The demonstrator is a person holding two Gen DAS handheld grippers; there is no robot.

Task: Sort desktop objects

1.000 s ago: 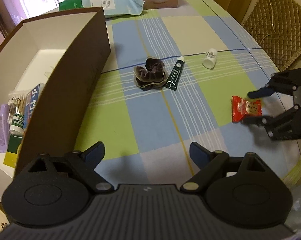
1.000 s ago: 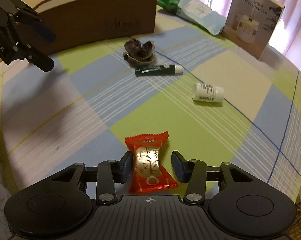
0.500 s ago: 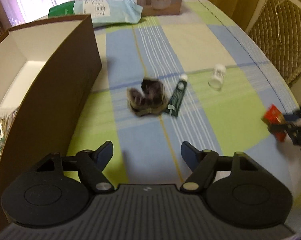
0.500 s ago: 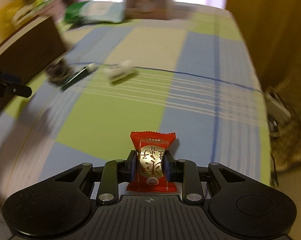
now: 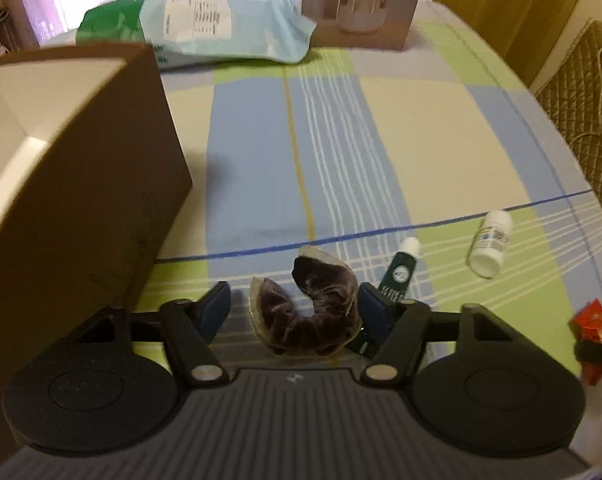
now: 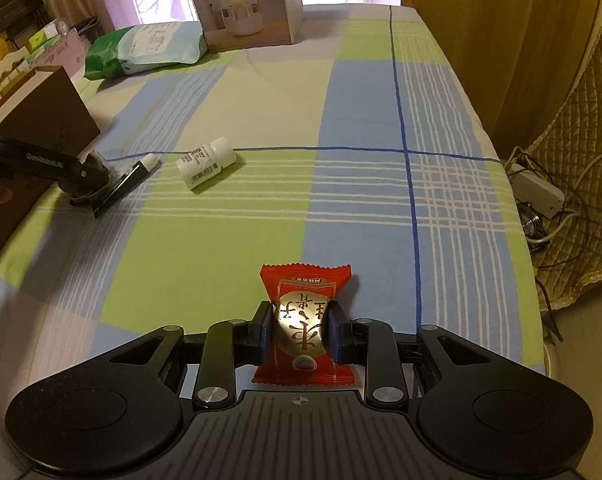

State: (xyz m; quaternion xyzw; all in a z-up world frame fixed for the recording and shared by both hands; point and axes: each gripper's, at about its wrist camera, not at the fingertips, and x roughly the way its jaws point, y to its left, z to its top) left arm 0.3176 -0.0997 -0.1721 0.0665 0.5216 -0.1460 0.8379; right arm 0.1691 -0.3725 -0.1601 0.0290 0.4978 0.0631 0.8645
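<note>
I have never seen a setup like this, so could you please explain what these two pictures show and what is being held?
There is no robot arm here: a person carries a two-finger gripper in each hand, and each has a wide-angle camera that looks along its fingers. One picture comes from the left gripper, the other from the right gripper.

On the checked tablecloth lie a brown scrunchie, a dark green tube and a small white bottle. A brown cardboard box stands at the left. A green-and-white pouch and a product carton sit at the far end.

The right gripper is shut on a red candy packet. The left gripper's jaws have just been closing around the scrunchie, but do not yet press on it.
</note>
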